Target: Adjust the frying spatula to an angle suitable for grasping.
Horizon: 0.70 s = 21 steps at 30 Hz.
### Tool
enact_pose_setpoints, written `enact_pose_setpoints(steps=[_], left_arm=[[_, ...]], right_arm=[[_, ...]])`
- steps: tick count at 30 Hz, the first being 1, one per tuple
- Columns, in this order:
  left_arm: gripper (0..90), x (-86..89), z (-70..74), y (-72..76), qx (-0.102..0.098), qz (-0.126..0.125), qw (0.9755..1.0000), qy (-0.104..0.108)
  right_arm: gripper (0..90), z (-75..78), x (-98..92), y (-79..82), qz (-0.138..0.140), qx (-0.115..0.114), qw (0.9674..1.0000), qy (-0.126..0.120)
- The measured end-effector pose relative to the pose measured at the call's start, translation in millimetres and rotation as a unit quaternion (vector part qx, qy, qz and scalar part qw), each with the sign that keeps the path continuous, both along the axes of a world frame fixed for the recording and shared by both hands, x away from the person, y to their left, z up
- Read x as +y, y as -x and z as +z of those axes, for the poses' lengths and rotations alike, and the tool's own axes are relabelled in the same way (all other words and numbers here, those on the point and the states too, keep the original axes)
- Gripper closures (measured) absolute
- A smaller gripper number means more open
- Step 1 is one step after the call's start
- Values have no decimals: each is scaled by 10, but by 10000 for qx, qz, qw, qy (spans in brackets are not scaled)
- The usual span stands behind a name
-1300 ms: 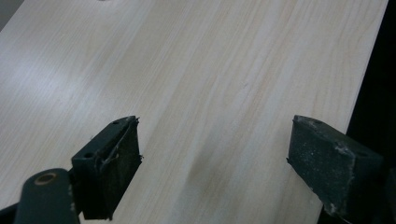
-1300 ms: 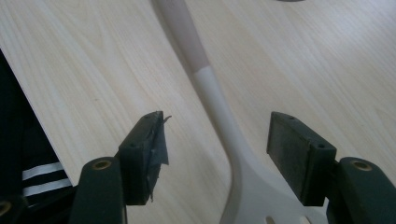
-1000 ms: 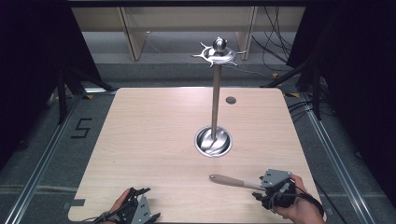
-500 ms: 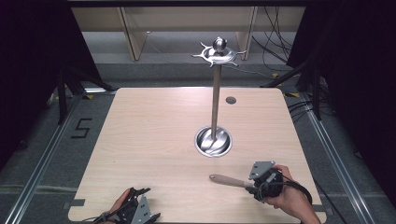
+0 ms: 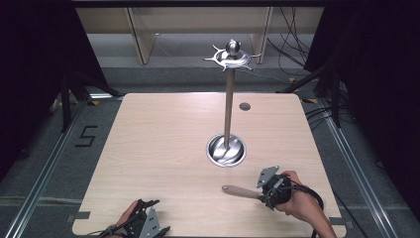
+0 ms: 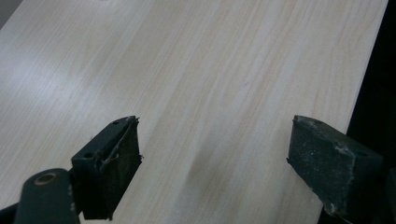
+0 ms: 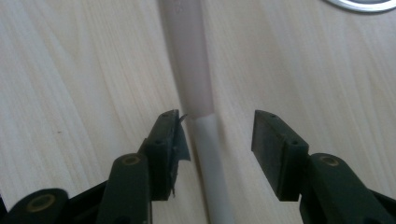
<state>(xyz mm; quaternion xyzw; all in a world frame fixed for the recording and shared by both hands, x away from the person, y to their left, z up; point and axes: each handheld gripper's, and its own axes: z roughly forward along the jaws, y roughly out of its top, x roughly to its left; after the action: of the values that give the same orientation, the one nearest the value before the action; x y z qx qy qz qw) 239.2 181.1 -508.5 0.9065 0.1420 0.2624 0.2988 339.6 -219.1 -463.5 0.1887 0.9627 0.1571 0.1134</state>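
My right gripper (image 5: 265,194) has slid left along the counter (image 5: 163,148), its jaws closing but still half open astride the wooden-handled utensil (image 5: 241,191) lying flat near the stand (image 5: 228,111), while my left gripper (image 5: 148,224) waits wide open, empty

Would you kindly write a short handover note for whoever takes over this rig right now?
Right tongs: jaws have just been closing around the wooden-handled utensil, which lies on the table near its front right. One pad is at the handle, the other still apart; not gripped yet.
Left tongs: open, nothing between the jaws, over bare table at the front left.
The metal stand is upright in its round base, hooks bare.
Done: approach to the utensil. Left: close, lift, probably hang it on the stand.
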Motion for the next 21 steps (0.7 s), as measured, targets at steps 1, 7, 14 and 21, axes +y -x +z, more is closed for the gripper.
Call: enact_pose_setpoints(steps=[1,7,14,21], left_arm=[[159,-1,0,2,-13,9,10000,-7],[159,9,10,3,49,-30,10000,-10],[159,12,10,5,-1,18,10000,-6],[159,9,8,1,67,-29,10000,-2]], right_arm=[[545,-20,18,-13,46,54,10000,56],[584,-58,58,-40,145,115,9998,108],[666,-69,126,-88,325,343,9985,274],[695,-74,151,-103,109,476,9977,471]])
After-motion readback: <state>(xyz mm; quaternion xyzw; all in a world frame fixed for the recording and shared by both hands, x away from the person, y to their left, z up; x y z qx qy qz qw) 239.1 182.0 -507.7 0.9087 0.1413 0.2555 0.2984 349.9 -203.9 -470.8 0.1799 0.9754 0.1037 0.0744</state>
